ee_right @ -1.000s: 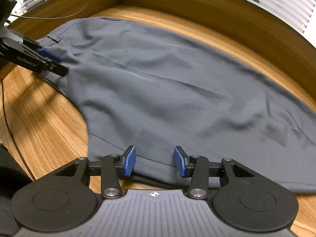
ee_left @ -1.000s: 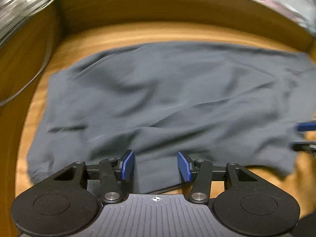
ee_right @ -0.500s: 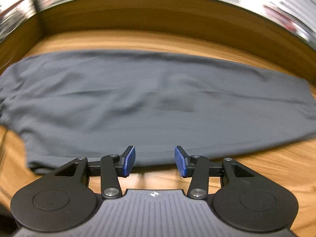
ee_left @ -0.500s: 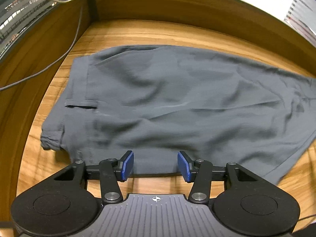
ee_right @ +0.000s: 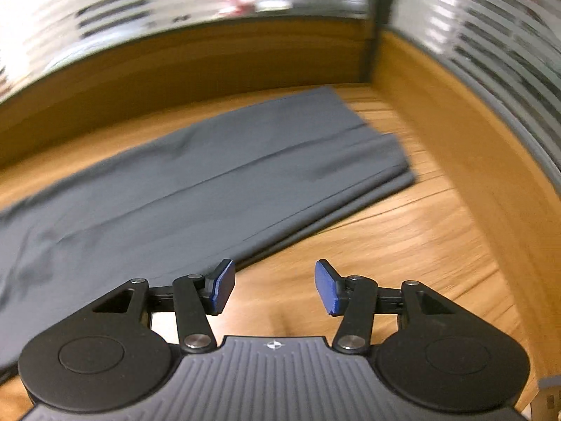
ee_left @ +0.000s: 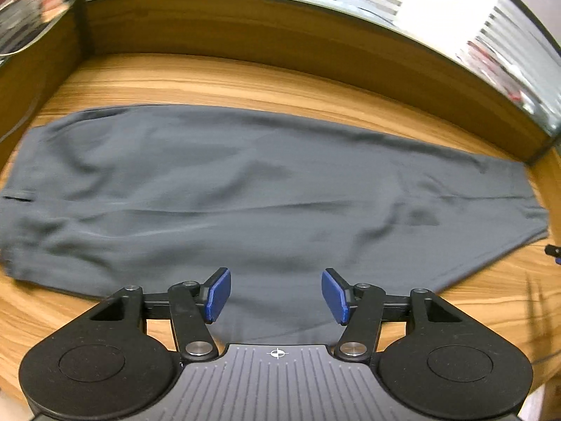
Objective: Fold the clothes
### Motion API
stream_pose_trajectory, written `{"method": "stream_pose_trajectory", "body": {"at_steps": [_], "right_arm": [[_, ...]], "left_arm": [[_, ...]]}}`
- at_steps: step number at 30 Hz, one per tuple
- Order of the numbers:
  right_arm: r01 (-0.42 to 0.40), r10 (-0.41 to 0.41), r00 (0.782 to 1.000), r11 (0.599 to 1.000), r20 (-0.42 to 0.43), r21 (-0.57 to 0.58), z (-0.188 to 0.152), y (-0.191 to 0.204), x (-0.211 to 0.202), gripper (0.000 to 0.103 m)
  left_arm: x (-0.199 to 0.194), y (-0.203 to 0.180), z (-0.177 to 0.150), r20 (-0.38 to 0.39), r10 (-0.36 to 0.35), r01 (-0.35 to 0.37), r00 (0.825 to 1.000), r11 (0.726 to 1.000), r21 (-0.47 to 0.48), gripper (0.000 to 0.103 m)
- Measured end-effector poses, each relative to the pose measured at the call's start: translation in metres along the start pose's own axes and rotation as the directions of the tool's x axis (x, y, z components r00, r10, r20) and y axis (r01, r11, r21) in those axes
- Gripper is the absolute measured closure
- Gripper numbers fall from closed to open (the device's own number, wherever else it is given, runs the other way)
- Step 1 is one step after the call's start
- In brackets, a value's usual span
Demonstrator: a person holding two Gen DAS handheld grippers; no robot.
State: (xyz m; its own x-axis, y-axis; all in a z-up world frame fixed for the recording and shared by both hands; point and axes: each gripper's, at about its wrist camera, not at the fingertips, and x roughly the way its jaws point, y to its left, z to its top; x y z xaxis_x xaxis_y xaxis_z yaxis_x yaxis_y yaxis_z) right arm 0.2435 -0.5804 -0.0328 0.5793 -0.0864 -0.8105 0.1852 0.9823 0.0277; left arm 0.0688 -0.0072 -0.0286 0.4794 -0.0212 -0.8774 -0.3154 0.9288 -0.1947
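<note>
A pair of dark grey trousers (ee_left: 266, 193) lies flat across the wooden table, folded lengthwise, waist at the left and leg hems at the right. My left gripper (ee_left: 275, 296) is open and empty, hovering over the near edge of the trousers at mid-length. In the right wrist view the leg end of the trousers (ee_right: 217, 179) runs up to the far right corner. My right gripper (ee_right: 275, 289) is open and empty above bare wood, just right of the trousers' near edge.
The wooden table (ee_left: 491, 280) has a raised wooden wall (ee_left: 280, 35) along the back and another wall (ee_right: 466, 133) on the right side. Window blinds (ee_right: 508, 28) stand behind the walls. A thin cable (ee_left: 21, 122) lies at the far left.
Both grippers have swung to the right and pulled back from the cloth. The left now sees the whole trousers; the right has moved from over the cloth to the bare wood near the hems.
</note>
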Motion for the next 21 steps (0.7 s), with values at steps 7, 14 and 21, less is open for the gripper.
{"method": "stream_pose_trajectory", "body": {"at_steps": [7, 14, 21], "right_arm": [[0.038, -0.040, 0.999, 0.998, 0.033, 0.053, 0.024, -0.060, 0.032, 0.037], [0.063, -0.067, 0.998, 0.977, 0.011, 0.204, 0.040, -0.095, 0.078, 0.035], [0.142, -0.147, 0.989, 0.947, -0.005, 0.288, 0.053, -0.100, 0.124, 0.035]], "left_arm": [[0.017, -0.072, -0.009, -0.046, -0.019, 0.021, 0.999, 0.999, 0.036, 0.042], [0.018, -0.125, -0.023, -0.014, -0.006, 0.008, 1.000, 0.997, 0.082, 0.037], [0.023, -0.153, -0.006, 0.004, 0.016, -0.016, 1.000, 0.994, 0.105, 0.037]]}}
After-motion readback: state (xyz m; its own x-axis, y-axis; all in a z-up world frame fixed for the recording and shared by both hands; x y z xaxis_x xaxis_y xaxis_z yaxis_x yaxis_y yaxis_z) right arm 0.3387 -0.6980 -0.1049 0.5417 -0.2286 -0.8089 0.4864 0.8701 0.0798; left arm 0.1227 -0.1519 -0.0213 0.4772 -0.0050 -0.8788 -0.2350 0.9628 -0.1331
